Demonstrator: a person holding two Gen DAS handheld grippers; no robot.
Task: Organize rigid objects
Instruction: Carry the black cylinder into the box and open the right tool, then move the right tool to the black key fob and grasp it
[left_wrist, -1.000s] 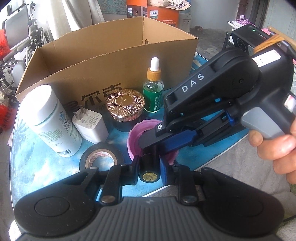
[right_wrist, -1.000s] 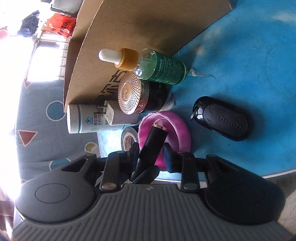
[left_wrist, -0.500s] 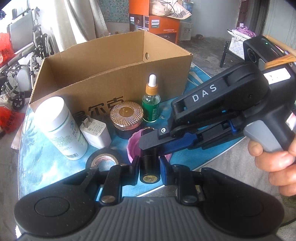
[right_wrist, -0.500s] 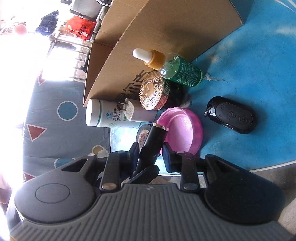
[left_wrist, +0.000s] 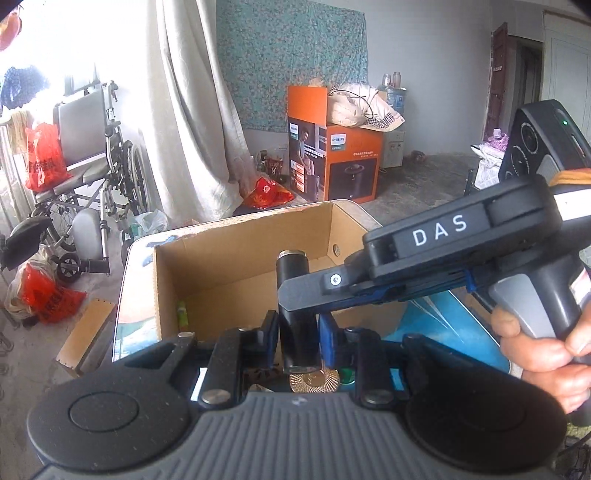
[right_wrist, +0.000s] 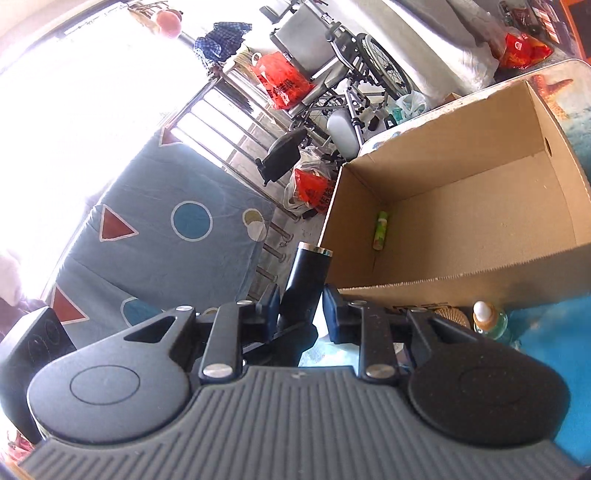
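Daylight is admitted from a window (right_wrist: 74, 110) at ten o'clock, where the right wrist view is blown out to white. Strong fisheye bending is seen at the edges. The cardboard box (left_wrist: 240, 273) interior is evenly lit and sharply rendered.

Black metal-rimmed tube (left_wrist: 297, 310) upright before open cardboard box (left_wrist: 240, 273).

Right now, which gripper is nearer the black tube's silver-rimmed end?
Right. The right gripper clamps the black tube mid-body, just under the silver rim; the left gripper holds the opposite end.
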